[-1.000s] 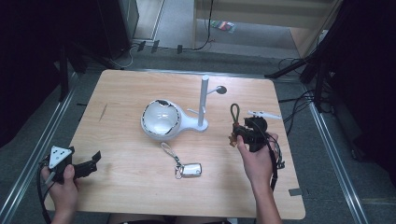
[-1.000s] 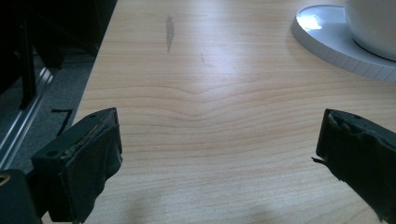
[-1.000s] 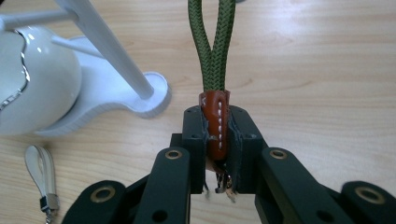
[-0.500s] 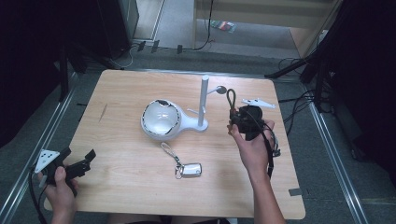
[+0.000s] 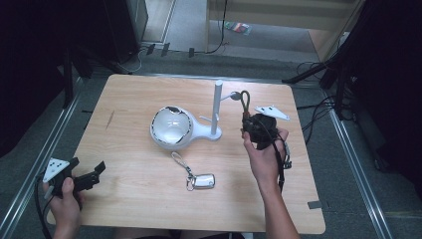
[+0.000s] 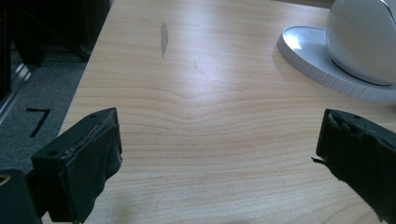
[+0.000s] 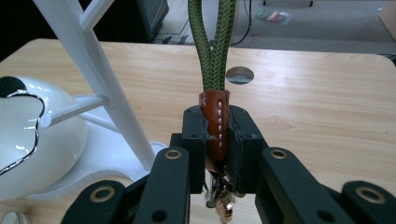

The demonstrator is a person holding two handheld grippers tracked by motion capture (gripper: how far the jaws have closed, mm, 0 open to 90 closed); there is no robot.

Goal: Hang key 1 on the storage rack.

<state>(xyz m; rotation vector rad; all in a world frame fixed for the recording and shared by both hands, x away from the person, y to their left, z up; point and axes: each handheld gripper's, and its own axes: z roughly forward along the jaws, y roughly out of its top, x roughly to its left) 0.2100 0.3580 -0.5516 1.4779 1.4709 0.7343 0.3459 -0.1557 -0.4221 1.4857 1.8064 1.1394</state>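
While clamped on the brown leather collar of an olive-green braided cord key loop [image 7: 214,70], right gripper [image 5: 257,130] holds it upright at centre right of the high view, just beside the white peg stand with its round dish base [image 5: 217,107]. Keys dangling below the jaws in the right gripper view. Step in hand, by the look of it: carrying the loop to a side peg of the stand. Next move calls for lifting the loop's open end over a peg tip and letting go. Left gripper [image 5: 74,175], jaws wide apart and holding nothing, waiting at lower left above the pale wooden table [image 5: 129,94]. Silver key fob on a ring [image 5: 201,180] lying at lower centre, well apart.
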